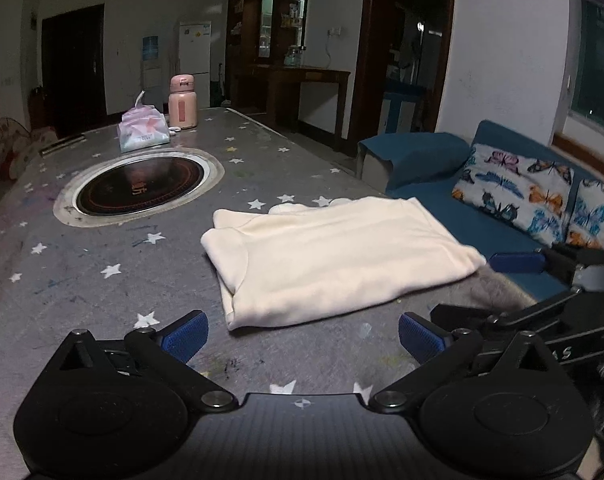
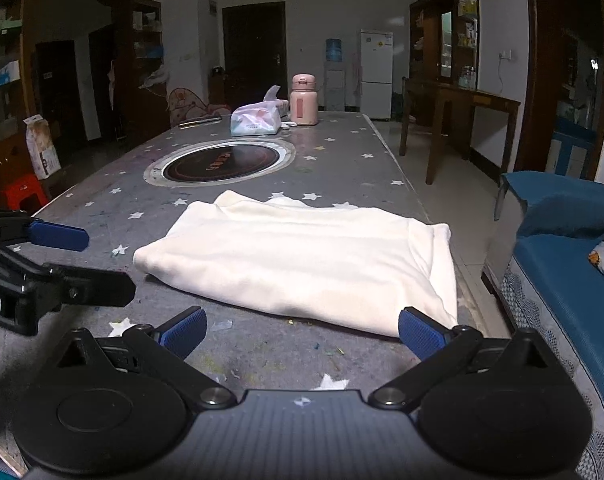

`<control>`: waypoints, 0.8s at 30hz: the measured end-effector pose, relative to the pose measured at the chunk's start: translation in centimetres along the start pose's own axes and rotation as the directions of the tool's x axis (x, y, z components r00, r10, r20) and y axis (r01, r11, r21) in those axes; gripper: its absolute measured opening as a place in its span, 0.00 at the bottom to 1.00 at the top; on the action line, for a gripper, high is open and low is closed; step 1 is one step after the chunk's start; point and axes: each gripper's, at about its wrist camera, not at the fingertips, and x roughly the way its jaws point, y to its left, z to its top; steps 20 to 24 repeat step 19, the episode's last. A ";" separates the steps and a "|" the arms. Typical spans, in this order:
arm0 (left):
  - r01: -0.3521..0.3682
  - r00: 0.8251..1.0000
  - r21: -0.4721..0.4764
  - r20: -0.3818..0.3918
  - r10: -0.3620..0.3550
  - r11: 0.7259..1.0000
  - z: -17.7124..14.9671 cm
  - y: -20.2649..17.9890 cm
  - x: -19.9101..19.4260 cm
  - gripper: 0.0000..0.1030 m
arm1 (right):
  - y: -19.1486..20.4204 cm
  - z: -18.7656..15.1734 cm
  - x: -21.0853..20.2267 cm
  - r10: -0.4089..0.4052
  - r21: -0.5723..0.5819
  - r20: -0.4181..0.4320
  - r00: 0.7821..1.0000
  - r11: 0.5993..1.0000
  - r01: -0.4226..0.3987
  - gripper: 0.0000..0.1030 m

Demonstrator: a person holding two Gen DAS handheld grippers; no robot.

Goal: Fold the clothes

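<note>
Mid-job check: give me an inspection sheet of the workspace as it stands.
Surface: grey star-print table with a round black cooktop set in it.
Job's things: cream garment lying folded, flat, at the near right edge.
Clutter: tissue pack, pink flask at the far end.
Grippers: left gripper and right gripper both with jaws wide, empty, short of the garment.
Cables: nothing seen on the table.
Surroundings: blue sofa with butterfly cushions, white fridge, wooden side table.
</note>
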 end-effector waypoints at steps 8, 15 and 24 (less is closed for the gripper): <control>-0.025 0.998 -0.034 -0.050 0.023 0.999 -0.3 0.2 0.0 1.00 | 0.1 -0.4 -0.6 0.000 0.001 0.001 1.000 1.000 0.000 1.00; -0.037 0.998 -0.028 -0.055 0.036 0.999 -0.6 0.1 0.0 1.00 | 0.0 -0.7 -0.5 0.007 0.027 -0.003 1.000 1.000 -0.007 1.00; -0.045 0.998 -0.023 -0.055 0.044 0.999 -0.6 0.0 0.1 1.00 | 0.0 -0.9 -0.5 0.004 0.031 -0.007 1.000 1.000 -0.004 1.00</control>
